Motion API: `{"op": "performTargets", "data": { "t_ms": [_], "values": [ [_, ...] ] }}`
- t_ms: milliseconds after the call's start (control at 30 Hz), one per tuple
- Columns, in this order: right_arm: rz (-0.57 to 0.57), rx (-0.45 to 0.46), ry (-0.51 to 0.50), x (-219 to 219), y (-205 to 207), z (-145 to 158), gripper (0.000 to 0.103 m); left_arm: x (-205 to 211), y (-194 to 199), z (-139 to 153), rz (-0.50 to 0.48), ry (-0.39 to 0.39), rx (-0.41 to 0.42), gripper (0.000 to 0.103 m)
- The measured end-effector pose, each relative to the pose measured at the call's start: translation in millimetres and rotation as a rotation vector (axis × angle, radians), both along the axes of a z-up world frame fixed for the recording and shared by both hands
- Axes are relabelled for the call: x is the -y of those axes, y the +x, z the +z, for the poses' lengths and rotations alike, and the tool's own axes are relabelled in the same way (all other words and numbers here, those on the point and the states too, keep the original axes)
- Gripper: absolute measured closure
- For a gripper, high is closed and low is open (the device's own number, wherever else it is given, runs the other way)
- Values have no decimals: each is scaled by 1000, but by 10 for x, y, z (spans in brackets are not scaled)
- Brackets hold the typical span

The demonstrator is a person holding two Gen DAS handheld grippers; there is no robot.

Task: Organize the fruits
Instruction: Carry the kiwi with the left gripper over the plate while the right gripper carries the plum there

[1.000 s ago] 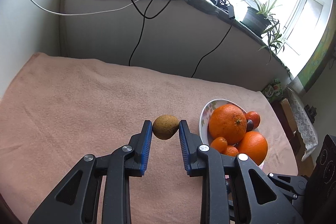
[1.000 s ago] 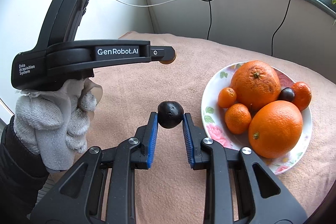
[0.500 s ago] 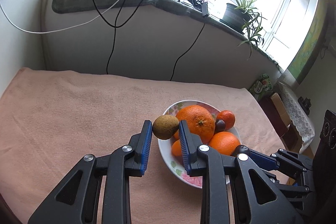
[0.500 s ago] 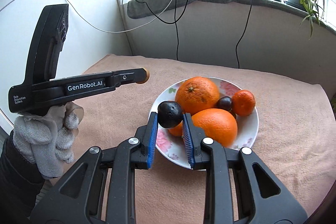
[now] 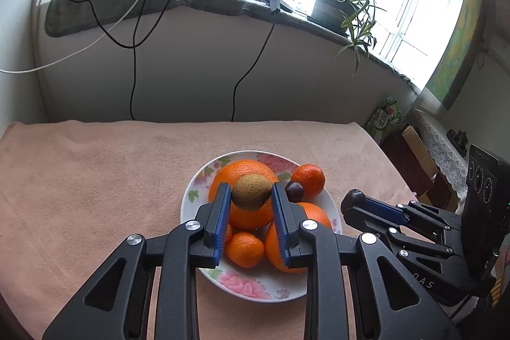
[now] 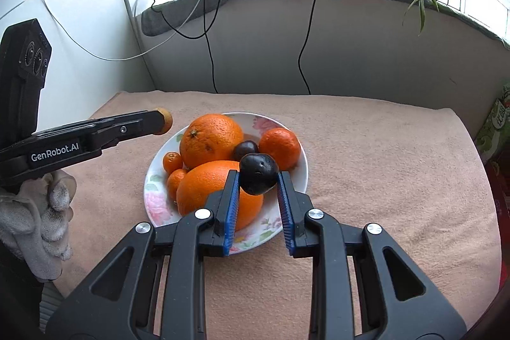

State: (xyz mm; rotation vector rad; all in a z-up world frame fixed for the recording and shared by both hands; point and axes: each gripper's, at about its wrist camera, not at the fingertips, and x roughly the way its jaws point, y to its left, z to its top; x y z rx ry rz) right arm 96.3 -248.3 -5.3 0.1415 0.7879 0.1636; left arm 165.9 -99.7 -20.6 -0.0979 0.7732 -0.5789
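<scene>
A brown kiwi [image 5: 250,192] is pinched between the blue pads of my left gripper [image 5: 250,195], held above the flowered plate [image 5: 191,196]. My right gripper [image 6: 257,177] is shut on a dark plum [image 6: 258,173], also over the plate [image 6: 152,190]. The plate holds two big oranges [image 6: 211,140], several small tangerines [image 6: 280,148] and another dark plum [image 6: 244,148]. In the right wrist view the left gripper [image 6: 161,120] comes in from the left with the kiwi [image 6: 165,120] at its tip. The right gripper [image 5: 353,200] shows at the lower right of the left wrist view.
A peach towel [image 5: 95,168] covers the table. A low grey wall with hanging cables [image 5: 134,78] runs behind it, topped by a sill with a potted plant [image 5: 334,5]. Boxes and a lace-covered stand [image 5: 440,155] sit off the right edge. A gloved hand [image 6: 35,222] holds the left gripper.
Both grippers have travelled across the towel toward the plate and now hover over it, each still carrying its fruit. The plate now sits centred under the fingers.
</scene>
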Motion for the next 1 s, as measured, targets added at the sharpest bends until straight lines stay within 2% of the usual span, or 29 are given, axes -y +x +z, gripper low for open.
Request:
{"op": "performTargets", "data": {
  "t_ms": [433,1000],
  "values": [
    [-5,-42,-8,96,183,-207,78,311,-48,25,-26,75,43,78],
    [-7,-70,-7,83,266,-291,78,341,-18,0,-42,77,29,78]
  ]
}}
